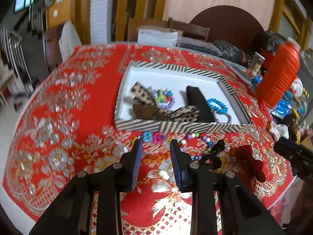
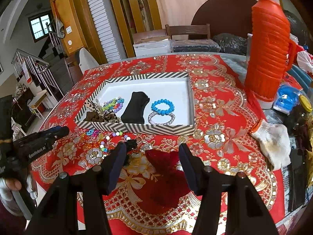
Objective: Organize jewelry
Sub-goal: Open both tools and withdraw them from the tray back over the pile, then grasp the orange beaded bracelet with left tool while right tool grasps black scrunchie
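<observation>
The right claw hangs with its jaws parted and nothing between the pads, straddling a dark red bow that lies flat on the red tabletop. That bow nearly matches the cloth, so a closing pinch could catch the cloth with it, or miss the bow and drag it.

The left claw is also released, jaws partly apart and holding nothing. In the right wrist view it enters from the left, low over the cloth. Just beyond its tips lie loose bright beads and a black hair tie, all still outside the tray. The left view is blurred, so exact gaps are hard to judge. The beads look light and round; a sideways nudge from a jaw would likely scatter them, some toward the tabletop edge.

The 2 claws are near each other here, and reaching for neighbouring pieces together risks a bump.

Farther on, the striped tray already holds leopard bows, a beaded bracelet, a black pouch, a blue bracelet and a clear one. A careless drop could tangle these, or a low claw could clip the near wall and shift the tray.
</observation>
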Tool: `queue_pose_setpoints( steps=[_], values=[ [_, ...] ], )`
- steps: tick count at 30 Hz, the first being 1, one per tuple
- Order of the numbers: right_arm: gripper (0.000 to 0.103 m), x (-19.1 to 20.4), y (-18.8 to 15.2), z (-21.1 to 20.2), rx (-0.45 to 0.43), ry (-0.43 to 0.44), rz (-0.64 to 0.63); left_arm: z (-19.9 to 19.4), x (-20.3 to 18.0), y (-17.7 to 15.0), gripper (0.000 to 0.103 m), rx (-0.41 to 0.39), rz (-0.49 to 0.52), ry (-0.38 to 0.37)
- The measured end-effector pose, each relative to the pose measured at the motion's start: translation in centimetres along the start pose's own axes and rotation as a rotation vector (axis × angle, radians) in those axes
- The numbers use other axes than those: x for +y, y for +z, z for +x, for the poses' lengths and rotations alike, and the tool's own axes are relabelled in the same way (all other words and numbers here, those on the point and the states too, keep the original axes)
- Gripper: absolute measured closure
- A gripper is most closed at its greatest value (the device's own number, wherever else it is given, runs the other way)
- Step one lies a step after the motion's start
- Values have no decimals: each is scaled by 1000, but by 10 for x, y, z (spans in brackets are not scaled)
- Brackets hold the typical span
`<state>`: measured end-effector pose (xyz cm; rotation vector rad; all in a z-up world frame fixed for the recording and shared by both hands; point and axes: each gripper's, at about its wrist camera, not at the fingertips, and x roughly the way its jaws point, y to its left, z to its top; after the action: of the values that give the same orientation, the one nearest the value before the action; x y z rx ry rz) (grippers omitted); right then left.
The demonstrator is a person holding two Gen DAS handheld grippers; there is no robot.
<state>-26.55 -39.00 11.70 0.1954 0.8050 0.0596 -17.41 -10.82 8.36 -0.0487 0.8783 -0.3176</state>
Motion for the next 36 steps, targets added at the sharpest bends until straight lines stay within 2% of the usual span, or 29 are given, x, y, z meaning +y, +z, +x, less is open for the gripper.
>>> queue_pose_setpoints(
  steps=[7,9,12,17,18,20,21,23,24,27,29,30,32,34,36],
  values=[
    [44,8,0,39,88,108,17,16,32,-4,75,75,-118,-75],
    [44,14,1,58,135,134,22,22,32,-5,75,93,-110,-89],
    [44,24,1,82,176,161,25,32,28,-7,75,108,-91,-81],
    [45,31,1,113,215,196,45,52,33,-1,75,125,-116,-57],
    [48,32,0,118,220,191,40,56,32,0,75,128,-111,-49],
    [78,31,-1,121,214,178,24,62,30,1,74,135,-102,-40],
    [84,29,-2,122,211,176,22,66,30,1,73,142,-102,-36],
    [92,26,-1,121,205,181,21,77,30,0,72,168,-109,-34],
    [94,24,-1,119,198,180,18,78,31,2,72,155,-108,-33],
    [94,19,0,112,180,178,11,81,27,4,72,145,-83,-36],
    [95,15,1,108,172,180,16,81,26,4,77,141,-69,-40],
    [95,13,2,105,167,182,22,82,27,4,92,151,-66,-54],
    [95,9,3,99,156,193,33,83,29,5,95,164,-78,-79],
    [95,8,6,91,134,202,36,76,30,6,103,151,-80,-92],
    [95,8,11,81,110,211,33,65,29,9,103,129,-79,-104]
  ],
)
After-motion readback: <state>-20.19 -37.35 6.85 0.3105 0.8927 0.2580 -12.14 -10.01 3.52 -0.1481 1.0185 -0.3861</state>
